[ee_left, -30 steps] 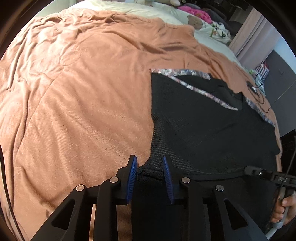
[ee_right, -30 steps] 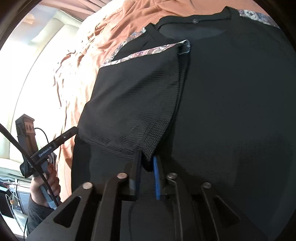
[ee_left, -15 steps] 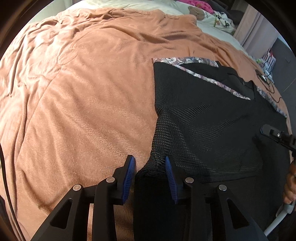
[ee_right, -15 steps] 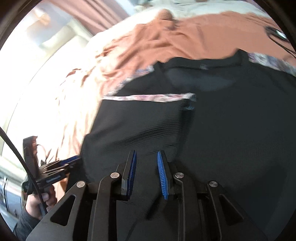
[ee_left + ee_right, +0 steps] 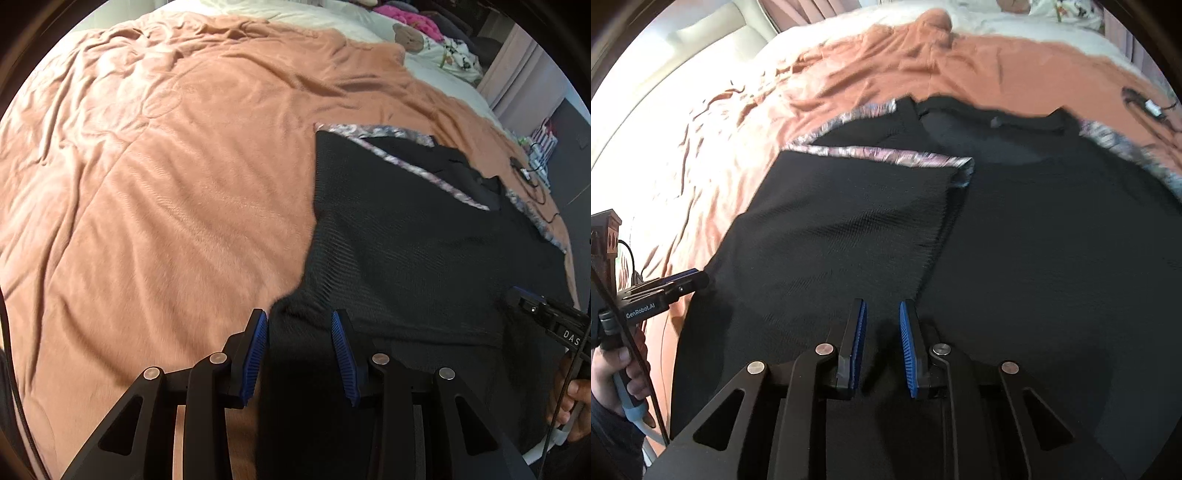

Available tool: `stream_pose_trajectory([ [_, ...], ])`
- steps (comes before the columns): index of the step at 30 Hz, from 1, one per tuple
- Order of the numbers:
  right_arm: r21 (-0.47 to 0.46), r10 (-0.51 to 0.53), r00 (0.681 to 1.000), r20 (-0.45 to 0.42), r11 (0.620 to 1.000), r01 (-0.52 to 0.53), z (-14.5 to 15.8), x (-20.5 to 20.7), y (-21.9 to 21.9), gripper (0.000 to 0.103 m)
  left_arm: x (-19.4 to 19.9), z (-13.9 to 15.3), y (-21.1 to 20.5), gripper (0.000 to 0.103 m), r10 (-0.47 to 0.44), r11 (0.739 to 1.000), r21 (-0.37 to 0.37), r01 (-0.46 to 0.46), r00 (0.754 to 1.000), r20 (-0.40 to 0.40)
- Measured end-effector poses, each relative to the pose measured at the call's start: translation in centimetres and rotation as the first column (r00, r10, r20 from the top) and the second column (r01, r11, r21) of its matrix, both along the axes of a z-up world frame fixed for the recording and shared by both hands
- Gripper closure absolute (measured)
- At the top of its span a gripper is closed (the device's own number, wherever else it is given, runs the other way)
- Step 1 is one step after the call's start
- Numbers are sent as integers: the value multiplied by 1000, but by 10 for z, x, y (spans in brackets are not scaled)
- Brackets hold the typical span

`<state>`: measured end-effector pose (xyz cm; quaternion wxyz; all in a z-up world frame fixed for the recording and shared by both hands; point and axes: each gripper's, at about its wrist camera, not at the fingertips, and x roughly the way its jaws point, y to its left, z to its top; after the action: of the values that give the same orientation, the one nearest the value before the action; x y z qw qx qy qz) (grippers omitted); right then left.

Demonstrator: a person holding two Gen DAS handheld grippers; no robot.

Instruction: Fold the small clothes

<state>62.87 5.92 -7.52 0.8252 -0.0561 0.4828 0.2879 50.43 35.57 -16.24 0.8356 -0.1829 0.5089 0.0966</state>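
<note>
A black knit top point(image 5: 413, 251) with patterned grey-pink sleeve trim point(image 5: 373, 131) lies flat on an orange blanket point(image 5: 166, 184). One side panel is folded over the body point(image 5: 849, 229). My left gripper point(image 5: 299, 332) is open, its blue pads either side of the garment's lower left corner, gripping nothing. My right gripper point(image 5: 882, 332) is open just above the black fabric near the folded panel's lower edge. The right gripper also shows in the left wrist view point(image 5: 539, 314), and the left gripper in the right wrist view point(image 5: 676, 284).
The blanket covers a bed with white bedding point(image 5: 332, 18) and soft toys point(image 5: 410, 35) at the far end. A black cable and small device point(image 5: 1145, 103) lie on the blanket beyond the top. A curtain point(image 5: 524, 85) hangs at the far right.
My right gripper let go of the folded panel's edge, opened and pulled back. My left gripper opened wider and released the lower corner. The folded panel now lies flat on the body.
</note>
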Motion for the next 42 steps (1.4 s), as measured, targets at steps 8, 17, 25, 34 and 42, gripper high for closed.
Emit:
stream_pose_trajectory([
  [8,-44,-62,995,74,997,65,60,-45,-52,85,-49,56,-34,52,12,1000,6,-12,997,70],
  [17,-77,-128,976,175,987,144,119,-112,-114,29,-105,125,-74,27,19,998,48,-29,983,185],
  [25,-47,-175,952,251,980,193,168,-186,-163,9,-149,164,-106,18,38,999,0,-39,960,277],
  [34,-1,-216,946,243,975,222,201,-253,-229,9,-182,201,-154,16,-37,999,32,28,954,298],
  [42,43,-297,896,329,953,300,238,-296,-291,9,-202,232,-201,3,-126,991,81,104,929,349],
])
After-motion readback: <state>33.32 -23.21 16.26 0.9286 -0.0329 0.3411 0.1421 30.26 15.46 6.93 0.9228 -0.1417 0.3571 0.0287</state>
